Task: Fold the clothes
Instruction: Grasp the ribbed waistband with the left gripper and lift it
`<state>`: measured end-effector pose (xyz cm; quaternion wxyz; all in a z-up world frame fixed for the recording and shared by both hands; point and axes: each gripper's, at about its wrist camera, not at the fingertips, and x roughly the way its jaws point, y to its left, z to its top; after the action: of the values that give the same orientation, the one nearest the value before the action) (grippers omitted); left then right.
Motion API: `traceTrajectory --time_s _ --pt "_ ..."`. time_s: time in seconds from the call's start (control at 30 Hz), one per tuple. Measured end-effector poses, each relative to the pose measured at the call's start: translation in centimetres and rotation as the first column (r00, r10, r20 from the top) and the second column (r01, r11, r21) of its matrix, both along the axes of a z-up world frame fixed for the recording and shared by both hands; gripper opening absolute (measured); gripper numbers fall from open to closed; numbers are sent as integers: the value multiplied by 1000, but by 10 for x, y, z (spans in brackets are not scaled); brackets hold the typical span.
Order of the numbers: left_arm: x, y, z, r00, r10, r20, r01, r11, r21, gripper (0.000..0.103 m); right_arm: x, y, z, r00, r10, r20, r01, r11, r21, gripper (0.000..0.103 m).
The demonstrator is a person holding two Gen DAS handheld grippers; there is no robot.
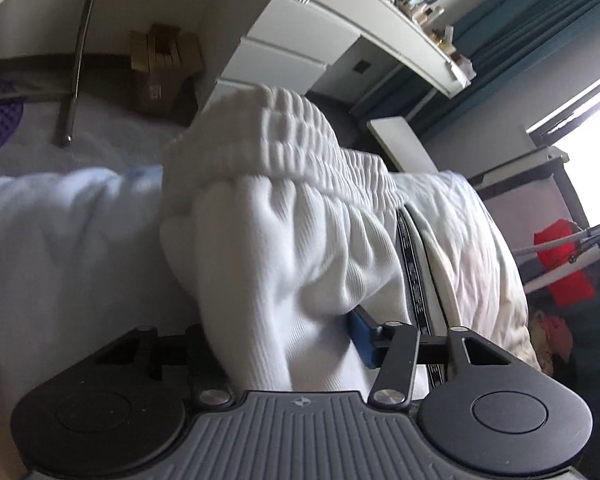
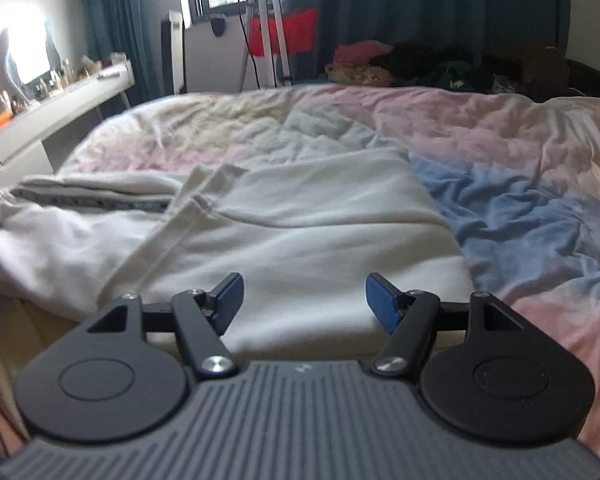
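Waistband of white pants (image 1: 284,216) bunched in left gripper (image 1: 288,336), pads pressing; right gripper (image 2: 305,300) wide open, empty.

Lettering on trousers' side stripe (image 1: 411,280) prob. too blurred to read.

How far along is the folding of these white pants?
Early on. The white pants lie spread on the bed, with no finished fold visible. In hand: the left gripper has waistband fabric bunched between its fingers. The right gripper hovers open above the pants. The folding is left.
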<state>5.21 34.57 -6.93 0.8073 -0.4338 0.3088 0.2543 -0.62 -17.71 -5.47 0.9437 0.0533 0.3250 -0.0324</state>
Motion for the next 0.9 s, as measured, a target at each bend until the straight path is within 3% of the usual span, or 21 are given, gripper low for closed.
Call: traceTrajectory --time_s 0.07,0.27,0.37,0.5,0.63,0.73,0.9 --pt "-2 -1 3 1000 1 13 -1 1000 31 36 11 0 -10 999 -3 -42 3 1000 1 70" --pt "2 -22 22 999 -33 28 28 984 175 23 18 -1 -25 994 11 -109 -11 1000 0 69" --pt "8 -40 34 998 -55 39 43 963 266 19 15 -3 -25 994 10 -112 -9 1000 12 69" --pt "18 -71 57 993 -99 64 64 909 411 18 10 -10 -21 994 3 -112 1 999 38 69" --pt "13 -117 93 979 -156 134 59 835 547 17 2 -21 -13 995 -29 -99 36 997 71 69" --pt "3 -162 123 950 -211 231 30 796 604 17 -3 -34 -7 995 -54 -83 64 990 129 69" --pt "-17 -254 165 874 -344 343 6 714 700 16 -14 -56 7 990 -137 -35 141 976 163 70"
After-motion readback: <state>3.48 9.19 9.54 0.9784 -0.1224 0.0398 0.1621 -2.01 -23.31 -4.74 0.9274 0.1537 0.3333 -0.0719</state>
